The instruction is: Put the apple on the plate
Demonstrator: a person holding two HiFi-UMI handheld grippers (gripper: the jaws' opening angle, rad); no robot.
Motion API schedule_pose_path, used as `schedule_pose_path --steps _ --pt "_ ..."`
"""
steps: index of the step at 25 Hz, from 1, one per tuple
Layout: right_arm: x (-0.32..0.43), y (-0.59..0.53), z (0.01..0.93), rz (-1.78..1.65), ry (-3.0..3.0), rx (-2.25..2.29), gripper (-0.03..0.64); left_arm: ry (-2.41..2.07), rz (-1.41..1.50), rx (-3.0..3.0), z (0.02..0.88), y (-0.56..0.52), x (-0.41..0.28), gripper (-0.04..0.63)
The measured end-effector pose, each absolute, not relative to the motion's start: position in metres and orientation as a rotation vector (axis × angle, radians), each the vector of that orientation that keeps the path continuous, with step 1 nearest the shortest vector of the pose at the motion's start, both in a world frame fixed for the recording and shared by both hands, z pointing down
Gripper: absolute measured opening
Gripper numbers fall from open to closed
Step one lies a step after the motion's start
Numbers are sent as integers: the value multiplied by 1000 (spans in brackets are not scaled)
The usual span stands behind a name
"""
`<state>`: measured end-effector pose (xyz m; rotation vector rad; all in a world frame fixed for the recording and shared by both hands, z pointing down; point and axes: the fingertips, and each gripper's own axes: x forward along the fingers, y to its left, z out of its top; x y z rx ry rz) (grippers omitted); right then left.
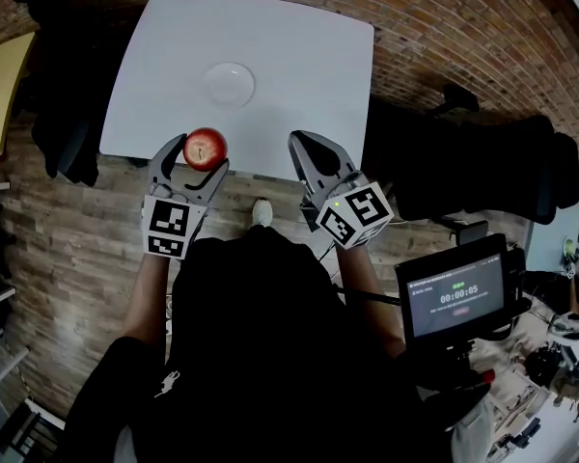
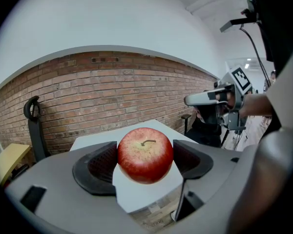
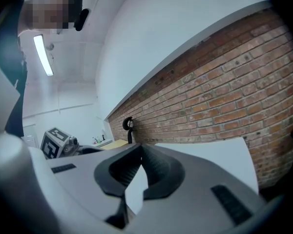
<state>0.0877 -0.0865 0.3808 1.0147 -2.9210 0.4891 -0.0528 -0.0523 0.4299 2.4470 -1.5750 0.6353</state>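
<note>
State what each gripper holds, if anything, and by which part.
The left gripper grips the red apple by its two opposite sides. The right gripper holds nothing; its jaws are shut.

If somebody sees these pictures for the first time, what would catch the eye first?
The red apple stands out most, clamped between the jaws of the left hand-held gripper above the near edge of the white table. Farther on, a small round plate lies empty near the table's middle. The right hand-held gripper is shut on nothing.
</note>
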Motion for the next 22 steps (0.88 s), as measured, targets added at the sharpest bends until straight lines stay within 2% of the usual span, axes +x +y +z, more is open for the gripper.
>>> schedule_pose_path --steps 8,22 --pt "116 -124 394 553 -2907 950 3 -1576 637 2420 431 -90 -22 364" --pt "112 -124 402 560 -2901 890 3 -1595 633 2395 438 -89 -26 364"
